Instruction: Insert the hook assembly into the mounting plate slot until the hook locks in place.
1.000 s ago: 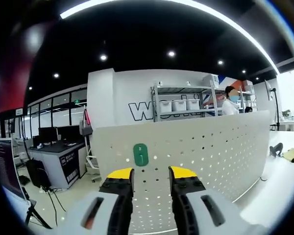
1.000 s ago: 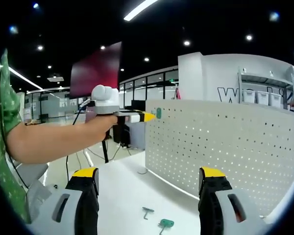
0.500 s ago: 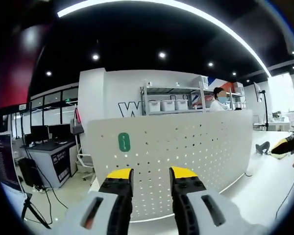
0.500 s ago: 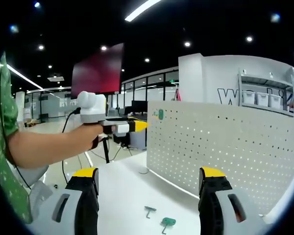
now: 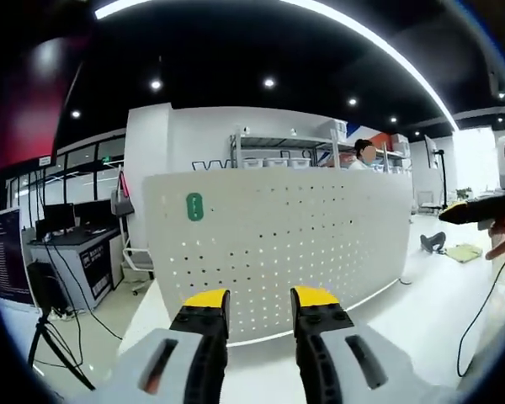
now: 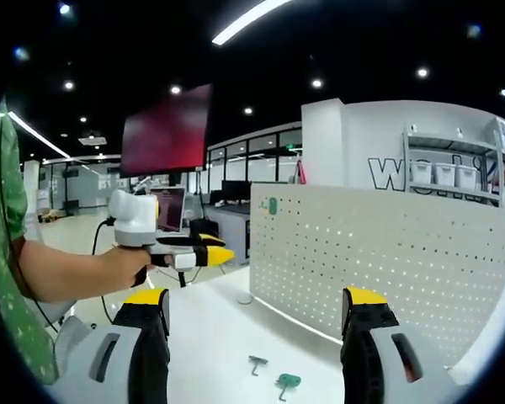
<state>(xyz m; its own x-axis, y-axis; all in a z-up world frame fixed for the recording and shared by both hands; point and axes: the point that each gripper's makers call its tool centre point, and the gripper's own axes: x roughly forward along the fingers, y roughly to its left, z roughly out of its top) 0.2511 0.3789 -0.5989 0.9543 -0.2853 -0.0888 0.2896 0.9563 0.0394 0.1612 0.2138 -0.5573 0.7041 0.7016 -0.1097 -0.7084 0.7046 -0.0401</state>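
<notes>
1 green hook [image 5: 194, 206] sat hung on the pegboard [image 5: 295, 244]; left tool [image 5: 259, 296] nearly together, empty, right tool [image 6: 257, 296] wide apart. Next: probably grabbing the desk [image 6: 210, 337] hook [image 6: 286, 383].

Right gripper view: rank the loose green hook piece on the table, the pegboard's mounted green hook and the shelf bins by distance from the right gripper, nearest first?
1. Loose green hook piece, on the white table between the right gripper jaws.
2. Mounted green hook, near the pegboard upper left corner.
3. Shelf bins, behind the pegboard, upper right.
</notes>
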